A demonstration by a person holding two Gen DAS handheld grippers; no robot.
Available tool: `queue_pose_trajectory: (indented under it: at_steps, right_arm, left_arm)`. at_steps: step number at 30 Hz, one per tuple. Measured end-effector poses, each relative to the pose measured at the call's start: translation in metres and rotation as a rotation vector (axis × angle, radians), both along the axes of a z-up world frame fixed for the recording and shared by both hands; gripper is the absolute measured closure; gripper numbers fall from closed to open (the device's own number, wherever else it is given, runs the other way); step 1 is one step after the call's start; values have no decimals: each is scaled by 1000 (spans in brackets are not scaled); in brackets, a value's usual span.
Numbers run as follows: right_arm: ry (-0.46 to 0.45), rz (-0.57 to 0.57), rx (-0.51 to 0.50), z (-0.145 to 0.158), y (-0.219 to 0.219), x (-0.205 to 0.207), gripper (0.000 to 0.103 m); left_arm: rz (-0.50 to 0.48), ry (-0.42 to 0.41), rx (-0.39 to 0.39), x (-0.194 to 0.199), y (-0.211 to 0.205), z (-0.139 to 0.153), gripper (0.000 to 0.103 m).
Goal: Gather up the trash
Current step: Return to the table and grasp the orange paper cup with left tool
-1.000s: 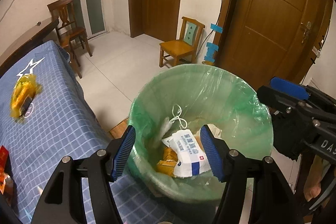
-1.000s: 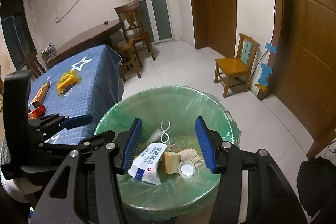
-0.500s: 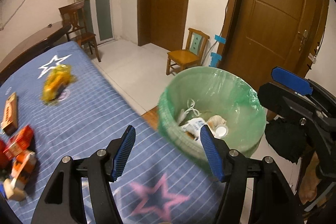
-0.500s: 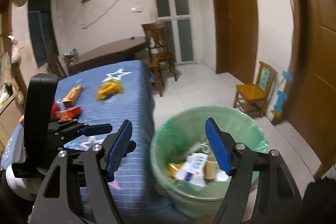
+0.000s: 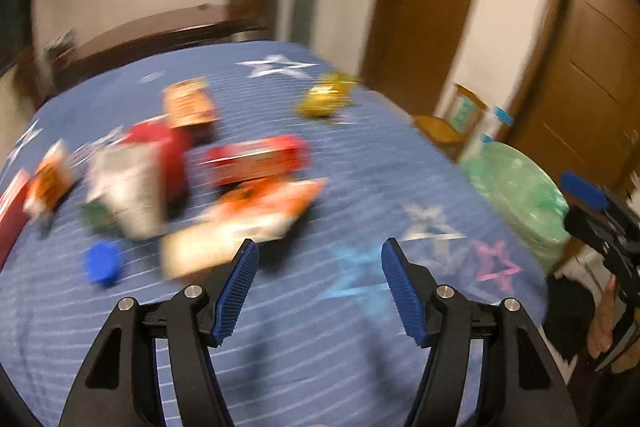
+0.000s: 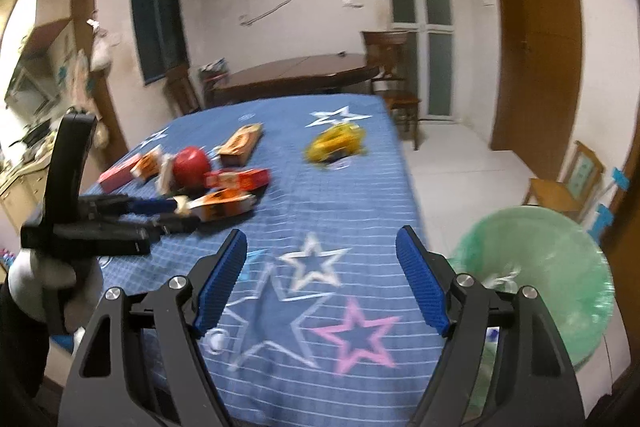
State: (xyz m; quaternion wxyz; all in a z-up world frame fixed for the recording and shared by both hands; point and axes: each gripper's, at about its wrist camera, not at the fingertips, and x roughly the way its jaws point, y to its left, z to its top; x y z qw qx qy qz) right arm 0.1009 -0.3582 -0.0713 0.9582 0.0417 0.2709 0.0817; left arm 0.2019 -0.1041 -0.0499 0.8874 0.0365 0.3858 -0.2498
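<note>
Seen from the right wrist and read left to right: the left gripper (image 6: 176, 211), held in a white-gloved hand (image 6: 38, 277), reaches in from the left edge over a cluster of trash on the blue star-patterned tablecloth (image 6: 332, 203); its jaws stand apart with nothing between them. The cluster holds a flat red box (image 6: 118, 177), a small orange-and-white carton (image 6: 148, 163), a round red object (image 6: 191, 166), a long red-and-orange box (image 6: 238, 179) and an orange-and-white carton (image 6: 224, 206) lying just beside the left gripper's tips. Behind them lies a tan carton (image 6: 241, 143), and well apart to the right a yellow wrapper (image 6: 336, 143) near a white star. In the foreground the right gripper (image 6: 320, 281) hangs above the cloth, jaws apart and empty. At the far right, off the table's edge, stands the bin lined with a green bag (image 6: 560, 267). The left wrist view is motion-blurred; it shows the same litter and a blue cap (image 5: 103, 263) on the cloth at lower left.
</note>
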Motion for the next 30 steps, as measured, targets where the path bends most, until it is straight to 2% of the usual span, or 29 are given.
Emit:
queue_pose_trajectory:
  at_steps: [3,8,11,13,20,24,30]
  right_arm:
    - [20,46,-3,-4,24,7,29]
    - [52,103,-11,-13,57,17,28]
    - [64,123,-9,-17,71,22,28]
    - [77,134,-10,-20,81,26,27]
    - [117,173,-2,-29,102,42,27]
    - [137,200,-2,-33,118,52,27]
    - [163,226,3,-39,134,65,27]
  left_arm:
    - [108,9,-10,18,58,-1,38]
    - [298,-58,16,55,149,18,38]
    - [380,-70,45,87,196,23,38]
    - [397,-63,65,102,214,22,38]
    - [343,-19,101,149,226,6,38]
    - [346,6,139,170,222,-14,38]
    - [348,39,154,187,217,-37,38]
